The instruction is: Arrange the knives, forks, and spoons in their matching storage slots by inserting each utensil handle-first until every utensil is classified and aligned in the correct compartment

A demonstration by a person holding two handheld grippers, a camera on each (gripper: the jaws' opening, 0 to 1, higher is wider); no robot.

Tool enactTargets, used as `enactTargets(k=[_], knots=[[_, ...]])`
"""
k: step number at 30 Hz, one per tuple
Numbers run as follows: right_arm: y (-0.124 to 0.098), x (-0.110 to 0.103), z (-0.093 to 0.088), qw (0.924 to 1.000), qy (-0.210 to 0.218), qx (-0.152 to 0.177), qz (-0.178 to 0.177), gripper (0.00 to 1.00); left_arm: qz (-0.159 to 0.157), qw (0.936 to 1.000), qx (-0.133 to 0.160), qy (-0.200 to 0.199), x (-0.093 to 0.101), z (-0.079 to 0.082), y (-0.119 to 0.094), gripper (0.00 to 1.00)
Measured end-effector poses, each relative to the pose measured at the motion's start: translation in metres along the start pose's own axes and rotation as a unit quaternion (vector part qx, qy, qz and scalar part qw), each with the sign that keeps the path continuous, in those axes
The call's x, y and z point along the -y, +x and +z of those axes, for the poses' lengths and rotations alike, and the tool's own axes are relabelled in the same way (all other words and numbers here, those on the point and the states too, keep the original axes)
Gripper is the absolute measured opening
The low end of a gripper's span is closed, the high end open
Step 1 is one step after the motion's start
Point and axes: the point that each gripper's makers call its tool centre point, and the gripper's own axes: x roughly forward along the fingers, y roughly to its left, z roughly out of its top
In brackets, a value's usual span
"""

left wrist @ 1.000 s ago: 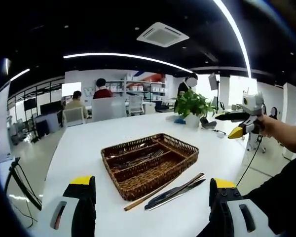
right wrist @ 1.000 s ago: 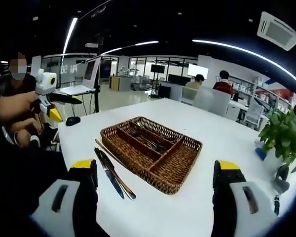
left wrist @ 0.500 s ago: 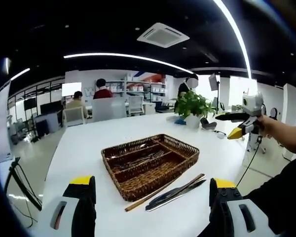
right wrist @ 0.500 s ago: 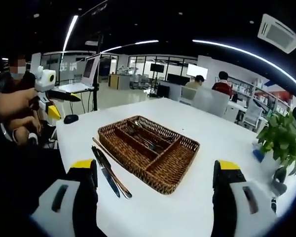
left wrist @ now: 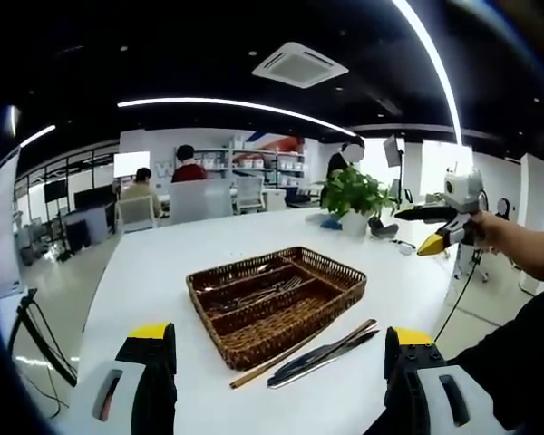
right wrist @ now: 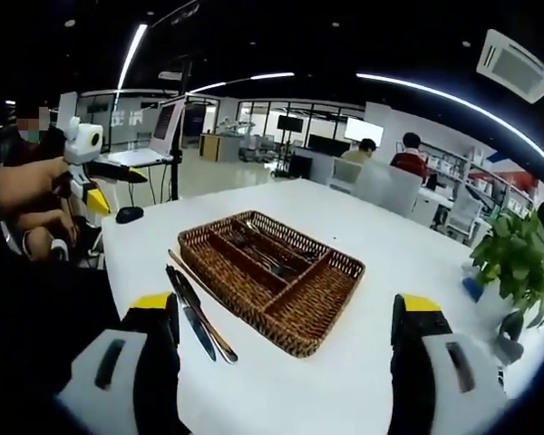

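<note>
Left gripper [left wrist: 276,362] and right gripper [right wrist: 286,349]: fingers spread wide, holding nothing, above the white bench [left wrist: 163,263]. Woven wicker tray [right wrist: 270,276], rectangular, partitioned; forks [left wrist: 263,292] lie in its middle slot, knives [right wrist: 192,313] and a wooden stick flat just beside its near rim. The left gripper view adds a potted plant [left wrist: 354,195] past the tray.

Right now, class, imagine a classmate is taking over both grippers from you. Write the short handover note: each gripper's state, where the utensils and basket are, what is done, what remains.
Left gripper: open, holding nothing, raised above the near edge of the white table.
Right gripper: open, holding nothing, raised above the table.
Wicker basket: mid-table, divided into compartments. Several utensils, forks among them, lie in its middle compartment.
Knives and a long wooden stick: on the table beside the basket's long side, outside it.
Done: some utensils are in the basket.
Left: pick up the knives and slot them handle-first into their compartment.
</note>
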Motion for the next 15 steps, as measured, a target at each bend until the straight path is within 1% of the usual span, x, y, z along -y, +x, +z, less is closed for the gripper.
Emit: enactTargets(k=[8,15], knots=[[0.0038,-0.0011,-0.0003,1.0,-0.005,-0.001,0.002,0.99,0.0,1.0,-0.004,0.002,0.0004,-0.0024,-0.001,1.0],[0.004,-0.002,-0.0008,1.0,-0.005,0.001,0.002,0.99,0.002,1.0,-0.003,0.004,-0.0008,-0.0011,-0.0024,1.0]])
